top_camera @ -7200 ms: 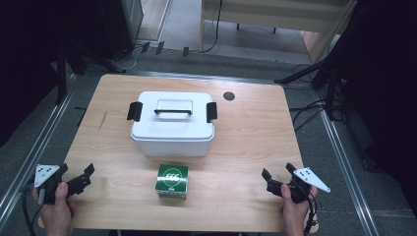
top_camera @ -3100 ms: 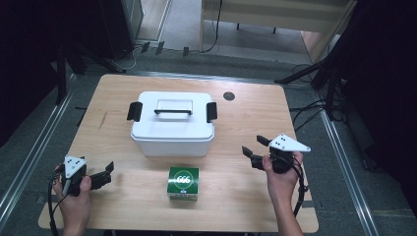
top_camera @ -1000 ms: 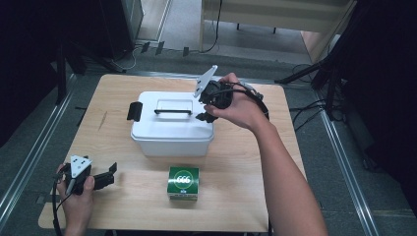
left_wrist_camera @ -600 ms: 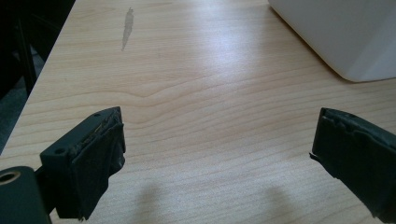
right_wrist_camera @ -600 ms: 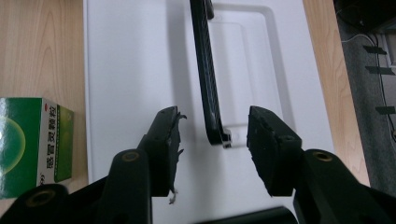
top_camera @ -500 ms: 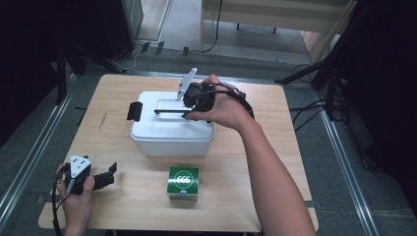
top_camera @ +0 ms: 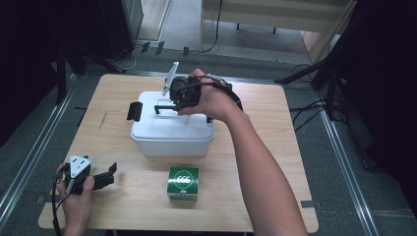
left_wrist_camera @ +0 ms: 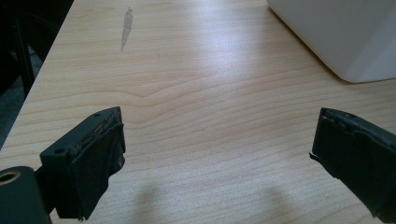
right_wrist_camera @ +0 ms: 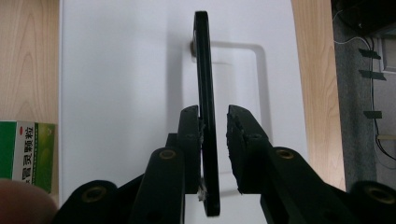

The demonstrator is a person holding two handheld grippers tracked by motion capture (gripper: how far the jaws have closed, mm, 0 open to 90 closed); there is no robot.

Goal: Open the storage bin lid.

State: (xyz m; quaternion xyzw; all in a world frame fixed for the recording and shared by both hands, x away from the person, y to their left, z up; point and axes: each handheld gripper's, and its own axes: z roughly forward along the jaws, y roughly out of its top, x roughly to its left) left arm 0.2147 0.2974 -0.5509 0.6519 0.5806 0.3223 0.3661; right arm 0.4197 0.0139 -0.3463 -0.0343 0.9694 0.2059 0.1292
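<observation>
The white smooth plastic box (top_camera: 172, 132) has a thin black bar handle (right_wrist_camera: 206, 93) standing upright on its lid. The right tongs (right_wrist_camera: 214, 122) have just been closing around this handle, one pad touching it and a small gap at the other. The left tongs (left_wrist_camera: 217, 158) are spread wide over the pale wooden bench (left_wrist_camera: 196, 93).

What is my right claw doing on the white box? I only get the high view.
Observer: In the right gripper view the right claw straddles the black handle. Its jaws have just been closing. One pad touches the handle, and the other leaves a slim gap.
Child: Is the handle lying flat?
Observer: No, it stands upright off the lid, edge-on between the jaws.
Child: And my left claw?
Observer: In the left gripper view the left claw is wide open over bare table, with a corner of the box ahead.
</observation>
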